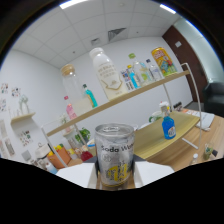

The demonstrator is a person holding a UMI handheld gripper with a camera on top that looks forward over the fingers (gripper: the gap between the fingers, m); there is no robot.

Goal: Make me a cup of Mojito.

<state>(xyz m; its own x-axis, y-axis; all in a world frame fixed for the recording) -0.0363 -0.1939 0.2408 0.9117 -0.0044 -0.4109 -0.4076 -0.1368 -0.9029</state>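
Note:
A silver soda water can (115, 152) with a yellow and grey label stands upright between my fingers, and its base is hidden below. My gripper (115, 176) is shut on it: the white left finger (75, 175) and the white right finger (151, 171) both press against its sides. The room behind looks tilted. Beyond the can a wooden table (155, 142) carries a small blue bottle (168, 127). To the left beyond the fingers are orange items (59, 156), a red item (85, 155) and something green (83, 135).
A wooden shelf (125, 97) on a white wire frame runs above the table, holding a big white bottle (106, 72), a glass jar (73, 82), a teal bottle (90, 95), a pink bottle (67, 107) and a yellow packet (164, 60). A dark chair (215, 100) is far right.

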